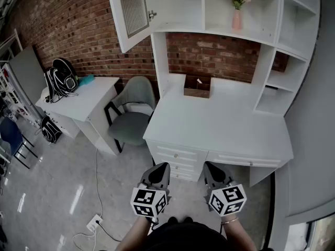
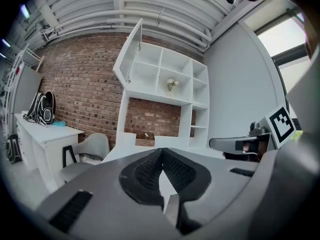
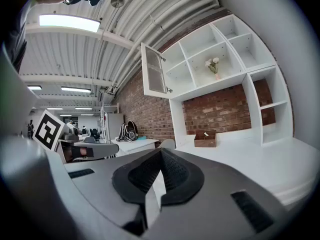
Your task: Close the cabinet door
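White and swung wide at the upper left of the shelf unit (image 1: 160, 61), the cabinet door (image 1: 132, 12) is seen well apart from the left gripper (image 1: 159, 170) and right gripper (image 1: 213, 171), which are held low before the desk (image 1: 220, 129), jaws clenched on nothing, probably because no reach is yet begun.

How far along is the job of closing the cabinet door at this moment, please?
Done: nothing yet. The cabinet door stands swung open above the desk. In hand: nothing. The left claw and the right claw are both shut and empty, held low in front of the desk, well away from the door. Left: reach up and push the door shut.
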`<state>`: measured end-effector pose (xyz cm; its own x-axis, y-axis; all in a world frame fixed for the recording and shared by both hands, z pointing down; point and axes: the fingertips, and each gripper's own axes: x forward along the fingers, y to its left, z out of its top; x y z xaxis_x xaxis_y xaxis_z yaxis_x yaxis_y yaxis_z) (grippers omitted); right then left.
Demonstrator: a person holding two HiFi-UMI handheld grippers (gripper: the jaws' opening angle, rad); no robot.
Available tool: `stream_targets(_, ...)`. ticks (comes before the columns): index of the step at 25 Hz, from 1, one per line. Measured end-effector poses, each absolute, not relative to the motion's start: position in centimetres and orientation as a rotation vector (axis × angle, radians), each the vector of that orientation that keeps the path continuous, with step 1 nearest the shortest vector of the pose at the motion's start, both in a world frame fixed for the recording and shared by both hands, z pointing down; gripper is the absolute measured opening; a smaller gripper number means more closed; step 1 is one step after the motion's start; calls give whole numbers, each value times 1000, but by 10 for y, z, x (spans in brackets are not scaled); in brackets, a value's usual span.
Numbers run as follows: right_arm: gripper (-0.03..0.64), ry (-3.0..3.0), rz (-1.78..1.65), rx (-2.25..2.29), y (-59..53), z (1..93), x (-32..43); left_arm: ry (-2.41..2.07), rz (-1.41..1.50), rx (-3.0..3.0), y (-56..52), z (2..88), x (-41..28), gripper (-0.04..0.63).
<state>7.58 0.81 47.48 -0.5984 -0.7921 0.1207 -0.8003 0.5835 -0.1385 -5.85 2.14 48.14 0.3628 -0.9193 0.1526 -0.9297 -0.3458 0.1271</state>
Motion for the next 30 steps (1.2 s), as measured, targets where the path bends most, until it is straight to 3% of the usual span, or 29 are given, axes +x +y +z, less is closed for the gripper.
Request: stream_targets(30, 0, -2815, 241, 1279, -27, 455, 79, -1846, 98, 2310, -6, 463, -85, 11)
